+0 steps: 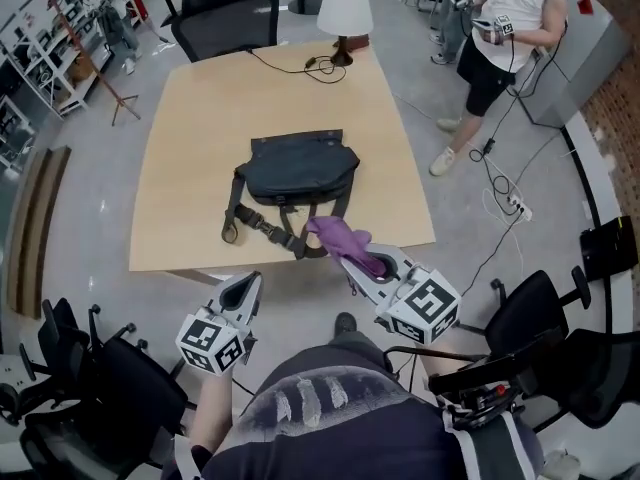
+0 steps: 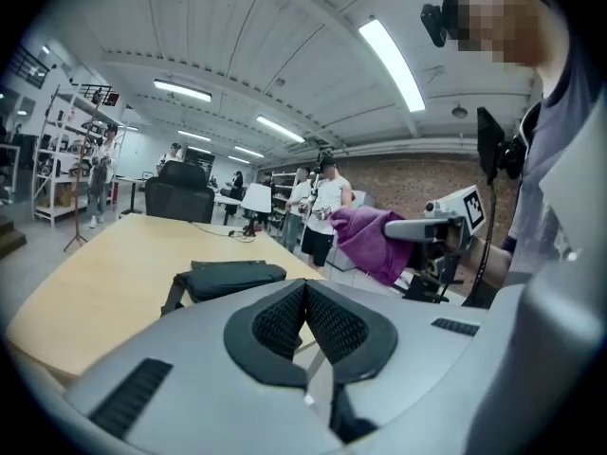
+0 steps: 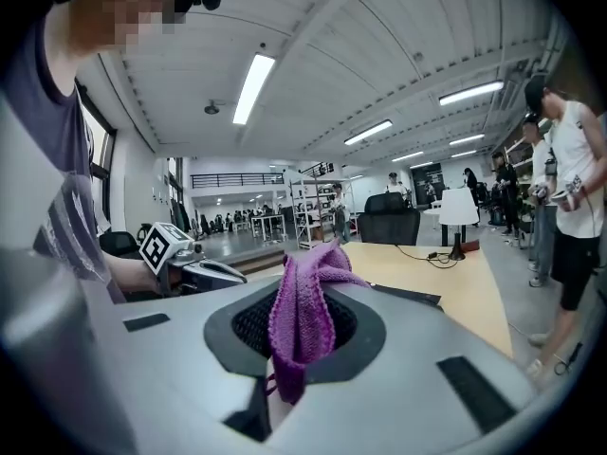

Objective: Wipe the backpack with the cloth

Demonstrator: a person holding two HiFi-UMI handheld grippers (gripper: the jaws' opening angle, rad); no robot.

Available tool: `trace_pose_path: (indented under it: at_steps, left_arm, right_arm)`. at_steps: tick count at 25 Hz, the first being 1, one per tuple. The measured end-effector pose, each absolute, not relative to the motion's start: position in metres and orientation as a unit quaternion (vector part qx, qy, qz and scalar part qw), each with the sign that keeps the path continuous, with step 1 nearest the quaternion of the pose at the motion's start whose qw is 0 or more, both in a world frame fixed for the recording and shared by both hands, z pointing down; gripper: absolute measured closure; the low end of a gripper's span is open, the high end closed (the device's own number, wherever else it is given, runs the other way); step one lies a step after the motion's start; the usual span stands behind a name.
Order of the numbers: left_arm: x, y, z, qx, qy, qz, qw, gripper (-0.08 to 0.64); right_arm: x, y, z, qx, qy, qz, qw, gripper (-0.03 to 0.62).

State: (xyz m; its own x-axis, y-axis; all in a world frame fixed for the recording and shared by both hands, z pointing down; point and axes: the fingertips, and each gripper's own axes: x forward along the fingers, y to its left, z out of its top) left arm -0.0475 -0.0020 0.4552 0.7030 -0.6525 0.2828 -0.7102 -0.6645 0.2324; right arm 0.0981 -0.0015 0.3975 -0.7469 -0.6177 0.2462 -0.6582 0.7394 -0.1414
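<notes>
Head view: the dark grey fabric backpack (image 1: 297,168) is laid on the pale wooden desk (image 1: 190,128). Left gripper view: the left tool (image 2: 305,301) is pressed together, empty. Right gripper view: the purple knitted cloth (image 3: 303,297) is pinched by the right tool (image 3: 302,335); wiping is judged unstarted.

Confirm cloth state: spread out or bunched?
Bunched. The purple cloth is pinched as a wad between the jaws of the right tool, with loose folds sticking out past them.
</notes>
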Motion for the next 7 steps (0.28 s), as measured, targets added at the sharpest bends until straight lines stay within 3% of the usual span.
trace_pose_path:
  at_steps: [7]
  left_arm:
    - [-0.092, 0.062, 0.376, 0.948, -0.31, 0.031, 0.068, 0.554]
  right_arm:
    - [0.0, 0.071, 0.382, 0.328, -0.936, 0.106, 0.077, 0.56]
